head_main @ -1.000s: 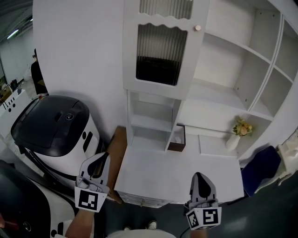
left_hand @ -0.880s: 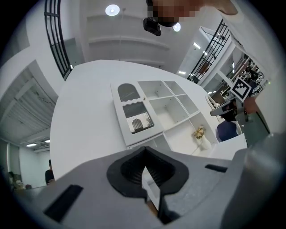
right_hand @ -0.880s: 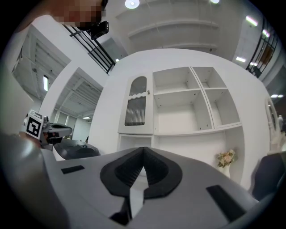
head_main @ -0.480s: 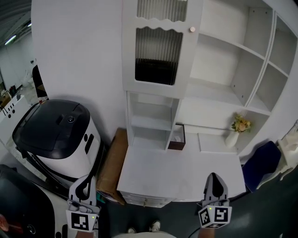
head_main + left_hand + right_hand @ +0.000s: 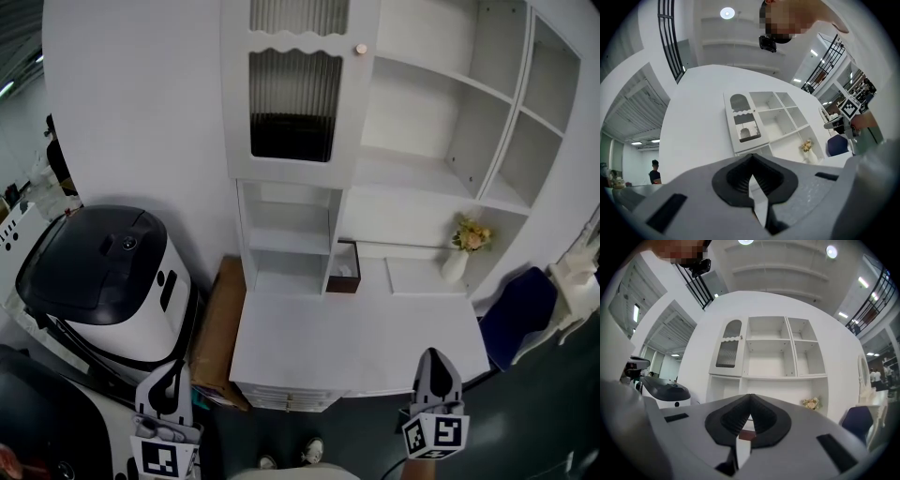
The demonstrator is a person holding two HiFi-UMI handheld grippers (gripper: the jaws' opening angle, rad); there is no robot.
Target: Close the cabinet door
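Observation:
The white cabinet door point(image 5: 295, 94) with ribbed glass and a small round knob point(image 5: 361, 49) lies flat against the upper left of the shelf unit. It also shows as the door point(image 5: 743, 122) in the left gripper view and the door point(image 5: 727, 350) in the right gripper view. My left gripper point(image 5: 172, 367) hangs low at the left, off the desk's corner, shut and empty. My right gripper point(image 5: 436, 356) is at the desk's front edge, shut and empty. Both are far from the door. The left gripper point(image 5: 751, 158) and the right gripper point(image 5: 750, 397) have their jaws meeting at the tips.
A white desk top point(image 5: 356, 337) lies below the open shelves. A vase of flowers point(image 5: 464, 246) and a small brown box point(image 5: 344, 272) stand at its back. A white machine with a black lid point(image 5: 103, 272) and a cardboard box point(image 5: 216, 328) are at the left, a blue chair point(image 5: 516, 314) at the right.
Both grippers have drawn back from the cabinet, sinking toward the bottom of the head view; the left one moved the most. The jaws stayed shut.

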